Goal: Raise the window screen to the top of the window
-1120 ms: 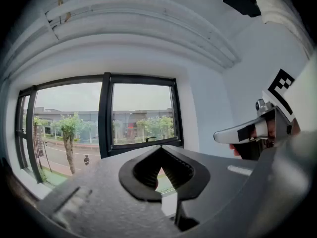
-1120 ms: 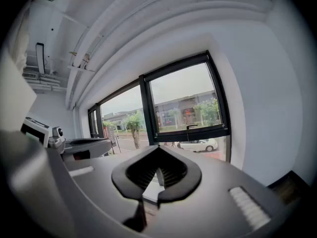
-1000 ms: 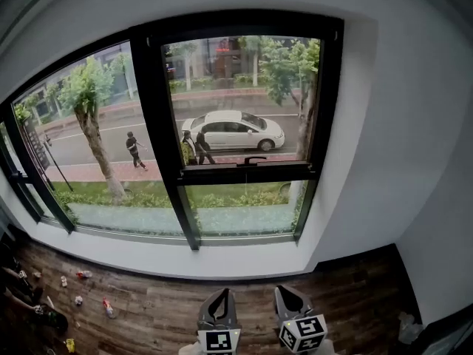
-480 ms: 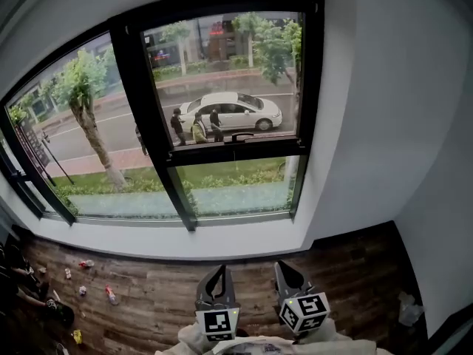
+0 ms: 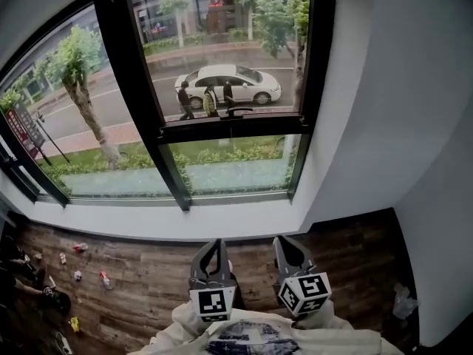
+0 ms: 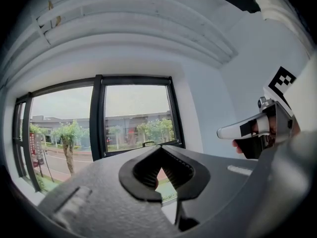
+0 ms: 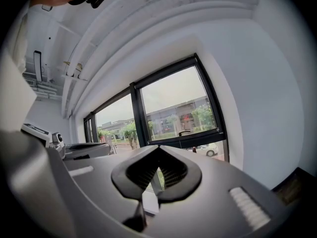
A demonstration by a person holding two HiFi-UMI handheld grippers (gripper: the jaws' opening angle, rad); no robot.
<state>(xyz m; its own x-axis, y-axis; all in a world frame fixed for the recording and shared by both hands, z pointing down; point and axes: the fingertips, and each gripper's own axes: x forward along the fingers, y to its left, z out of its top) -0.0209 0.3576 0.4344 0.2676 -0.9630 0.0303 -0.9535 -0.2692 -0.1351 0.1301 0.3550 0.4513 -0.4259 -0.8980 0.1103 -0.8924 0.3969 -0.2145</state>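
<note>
black-framed window, screen bar midway up

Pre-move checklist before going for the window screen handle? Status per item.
1. Handle on the screen bar in view: ok.
2. Left hand-held gripper open for a grasp: not ok, jaws shut, nothing between them.
3. Right hand-held gripper open for a grasp: not ok, jaws shut, empty.
4. Grippers at the handle: not ok, both are short of the window, over the wooden floor.
5. Screen bar at the top of the right pane: not ok, it sits partway up.
6. Travel above the bar free: cannot tell.
</note>
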